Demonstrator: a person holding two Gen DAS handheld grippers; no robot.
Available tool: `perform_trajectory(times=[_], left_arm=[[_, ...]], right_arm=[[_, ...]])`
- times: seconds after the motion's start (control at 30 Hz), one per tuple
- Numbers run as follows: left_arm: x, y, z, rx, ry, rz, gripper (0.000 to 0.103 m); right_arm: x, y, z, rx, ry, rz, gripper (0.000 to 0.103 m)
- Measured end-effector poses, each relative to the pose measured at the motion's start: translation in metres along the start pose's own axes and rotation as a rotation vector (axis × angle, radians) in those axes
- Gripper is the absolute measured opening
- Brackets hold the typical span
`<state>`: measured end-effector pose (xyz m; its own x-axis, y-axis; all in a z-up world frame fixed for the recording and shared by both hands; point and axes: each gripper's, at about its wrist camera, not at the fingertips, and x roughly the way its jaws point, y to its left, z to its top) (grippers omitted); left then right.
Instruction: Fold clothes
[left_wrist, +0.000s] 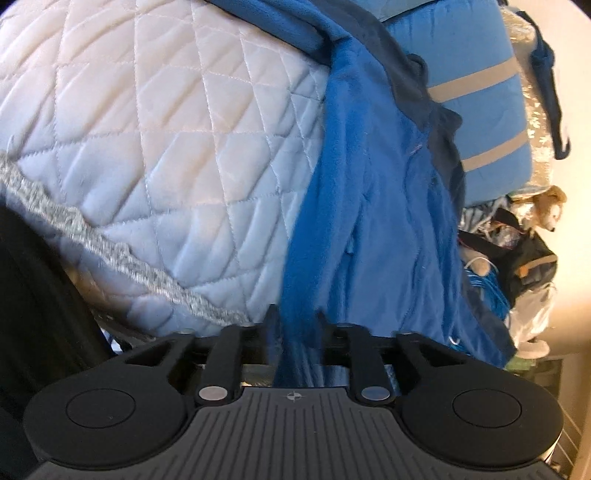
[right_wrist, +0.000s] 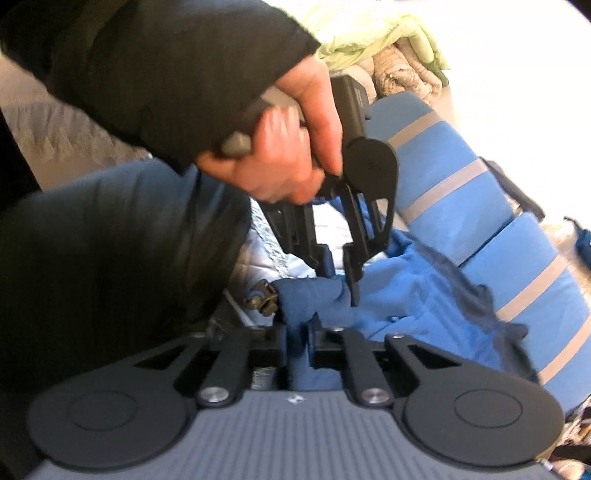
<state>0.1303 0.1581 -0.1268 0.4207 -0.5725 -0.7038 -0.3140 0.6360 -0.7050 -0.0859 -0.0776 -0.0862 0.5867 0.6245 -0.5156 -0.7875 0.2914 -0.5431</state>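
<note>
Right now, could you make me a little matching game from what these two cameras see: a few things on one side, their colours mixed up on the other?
Things:
1. quilted bedspread
2. fleece garment
3. sleeve on the person's arm
4. crumpled cloth at the top

Colours:
A. black
B. pale green
C. white
D. bright blue

Pairs: 1-C, 2-D, 3-A, 4-B

A person's bare left hand (right_wrist: 291, 155), black-sleeved, grips the left gripper (right_wrist: 341, 284) pointing downward, its jaws pinched on fabric, while the right gripper (right_wrist: 297, 332) clamps shut close below it.
</note>
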Motion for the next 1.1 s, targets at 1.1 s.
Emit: perform_trajectory(times=[1.1], left_arm=[[-0.056, -0.039, -0.010, 0.239, -0.098, 0.108, 0.032]], right_arm=[[-0.009, -0.005, -0.006, 0.049, -0.013, 0.087, 0.009]])
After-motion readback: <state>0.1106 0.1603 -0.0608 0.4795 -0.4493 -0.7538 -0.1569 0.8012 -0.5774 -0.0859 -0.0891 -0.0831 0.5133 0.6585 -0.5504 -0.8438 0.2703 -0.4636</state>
